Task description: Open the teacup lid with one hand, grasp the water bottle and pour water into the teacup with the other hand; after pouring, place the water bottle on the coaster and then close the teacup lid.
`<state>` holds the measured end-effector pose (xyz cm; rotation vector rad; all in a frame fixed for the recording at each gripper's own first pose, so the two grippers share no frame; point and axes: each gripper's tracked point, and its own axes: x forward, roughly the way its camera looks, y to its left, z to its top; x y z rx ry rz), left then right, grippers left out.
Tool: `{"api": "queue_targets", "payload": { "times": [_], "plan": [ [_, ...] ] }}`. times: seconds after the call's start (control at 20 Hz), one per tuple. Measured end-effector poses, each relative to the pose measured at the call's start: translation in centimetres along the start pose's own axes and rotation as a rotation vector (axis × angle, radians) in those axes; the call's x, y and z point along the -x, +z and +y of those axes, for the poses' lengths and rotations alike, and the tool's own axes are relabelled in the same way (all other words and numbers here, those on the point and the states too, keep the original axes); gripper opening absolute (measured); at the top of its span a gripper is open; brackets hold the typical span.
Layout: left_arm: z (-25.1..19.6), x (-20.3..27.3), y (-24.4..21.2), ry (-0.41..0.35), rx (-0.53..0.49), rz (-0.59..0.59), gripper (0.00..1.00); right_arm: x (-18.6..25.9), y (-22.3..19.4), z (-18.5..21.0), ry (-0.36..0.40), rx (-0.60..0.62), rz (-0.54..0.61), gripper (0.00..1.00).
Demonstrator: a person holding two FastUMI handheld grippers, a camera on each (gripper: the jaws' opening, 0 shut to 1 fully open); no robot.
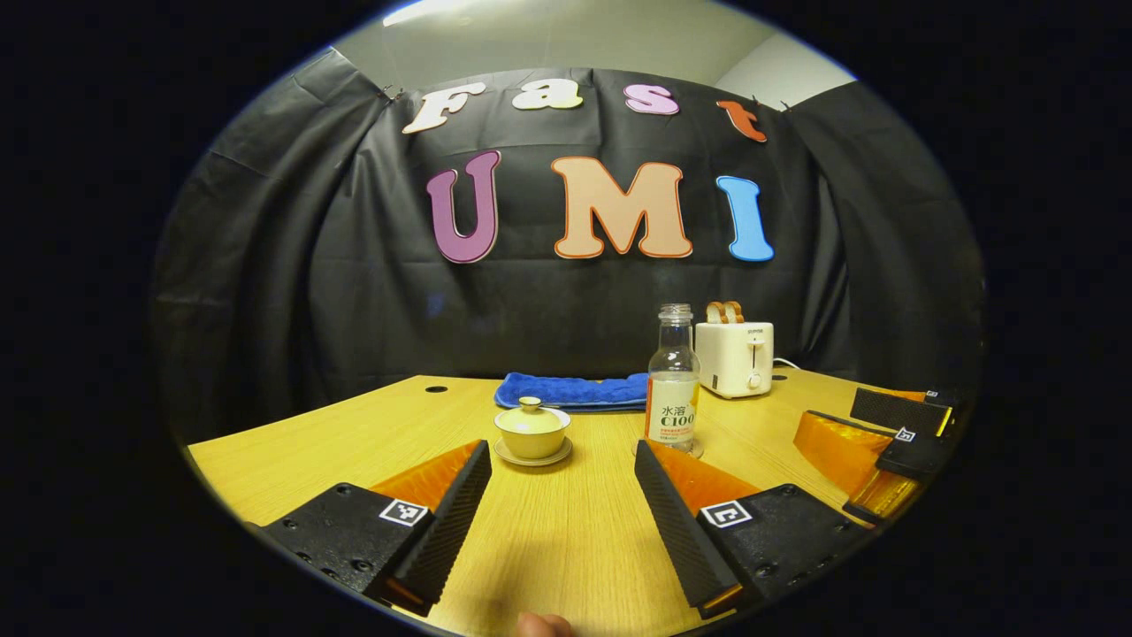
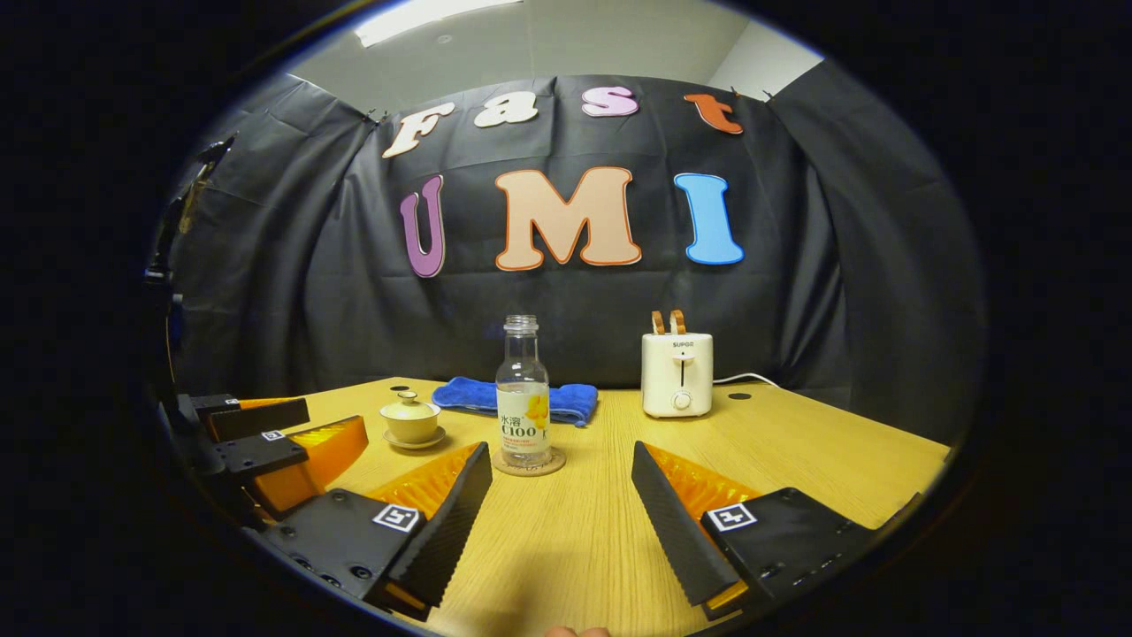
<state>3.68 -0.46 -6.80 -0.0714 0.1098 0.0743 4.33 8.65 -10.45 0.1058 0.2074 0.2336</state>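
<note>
Left gripper [image 1: 562,495]: fingers spread, holding nothing, above the tabletop [image 1: 566,540]. Right gripper [image 2: 562,495]: fingers spread, holding nothing. In the left gripper view, the lidded teacup [image 1: 531,431] stands at 12 o'clock, the water bottle [image 1: 673,380] at 1 o'clock on its coaster [image 2: 529,464]. Farther back: blue towel [image 1: 575,390], toaster [image 1: 735,356].

Black cloth wall [image 2: 796,292], wooden table [image 2: 796,451] (probably laminate), ceiling light [image 2: 424,16]

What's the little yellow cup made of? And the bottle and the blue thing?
The teacup looks like glazed ceramic: smooth, glossy, opaque. The bottle is clear and see-through, probably plastic, though glass is possible. The blue towel looks like soft, fuzzy cloth lying in folds.
</note>
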Motion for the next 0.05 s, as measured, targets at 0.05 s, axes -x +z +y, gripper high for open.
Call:
{"api": "queue_targets", "payload": {
  "times": [0.05],
  "plan": [
    [-0.22, 0.35, -0.14, -0.003, 0.001, 0.006, 0.96, 0.30, -0.06, -0.03, -0.005, 0.000, 0.001, 1.00]
  ]
}}
